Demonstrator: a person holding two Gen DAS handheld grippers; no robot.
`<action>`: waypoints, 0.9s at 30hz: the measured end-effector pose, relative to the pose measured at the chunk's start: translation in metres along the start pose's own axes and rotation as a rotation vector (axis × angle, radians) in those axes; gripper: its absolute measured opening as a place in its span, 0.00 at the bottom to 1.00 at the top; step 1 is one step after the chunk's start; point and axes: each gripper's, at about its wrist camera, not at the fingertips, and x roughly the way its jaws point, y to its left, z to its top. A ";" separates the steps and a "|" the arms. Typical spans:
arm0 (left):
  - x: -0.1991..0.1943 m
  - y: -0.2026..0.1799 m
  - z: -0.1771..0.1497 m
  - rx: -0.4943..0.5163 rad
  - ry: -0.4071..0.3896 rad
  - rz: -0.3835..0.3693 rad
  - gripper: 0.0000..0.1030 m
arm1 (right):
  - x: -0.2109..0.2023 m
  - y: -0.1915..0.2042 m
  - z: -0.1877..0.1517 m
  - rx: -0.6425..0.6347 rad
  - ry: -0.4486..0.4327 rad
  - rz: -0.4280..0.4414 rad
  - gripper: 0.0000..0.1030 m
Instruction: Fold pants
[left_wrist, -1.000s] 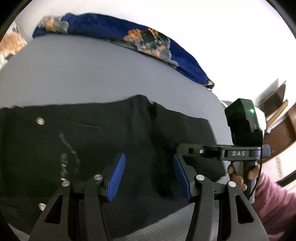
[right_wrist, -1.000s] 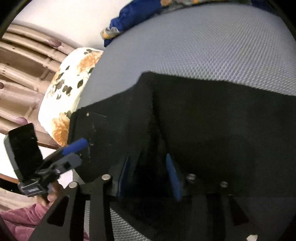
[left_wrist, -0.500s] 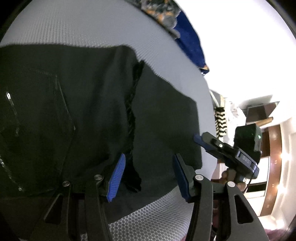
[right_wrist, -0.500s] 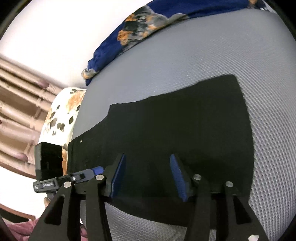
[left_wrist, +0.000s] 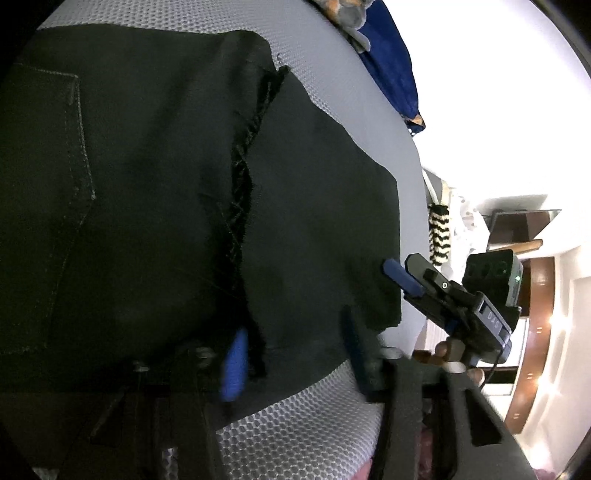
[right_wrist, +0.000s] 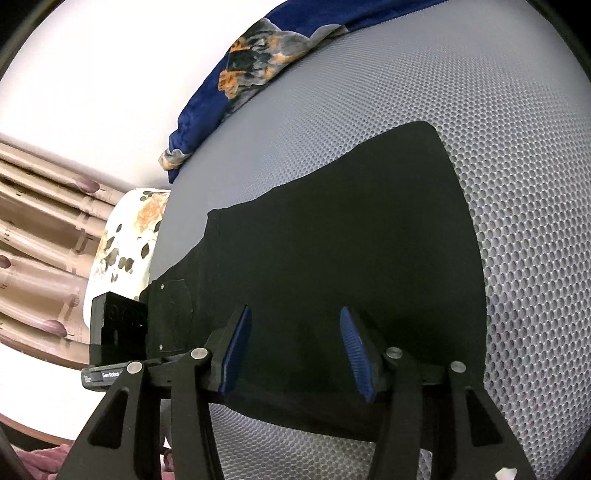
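Our pants (right_wrist: 332, 266) lie flat on the grey mesh mattress (right_wrist: 517, 184), black, already doubled leg on leg, with their long axis running from the pocket end at our left to the hem at our right. Our left gripper (left_wrist: 291, 350) sits low over the near edge by the frayed seam (left_wrist: 240, 206). Its jaws have just been closing, and cloth lies between the blue pads (left_wrist: 234, 369), but the picture is blurred there and we cannot tell whether they already pinch it. Our right gripper (right_wrist: 295, 350) hovers above the near edge closer to the hem, its jaws apart and holding nothing. In the left view it stands just off the hem corner.

Both hands are on the same near long edge, left by the waist half, right by the hem half. We judge that the next fold runs along the length, so the right hand must first take the hem.
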 end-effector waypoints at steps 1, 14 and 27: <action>0.002 0.000 0.000 0.001 0.007 0.001 0.07 | -0.001 -0.002 -0.001 -0.001 0.000 0.002 0.47; -0.024 -0.019 -0.011 0.140 -0.054 0.172 0.06 | 0.002 0.001 -0.008 -0.037 0.009 -0.036 0.47; -0.013 -0.053 -0.022 0.476 -0.081 0.500 0.25 | 0.011 0.029 0.000 -0.219 -0.003 -0.236 0.46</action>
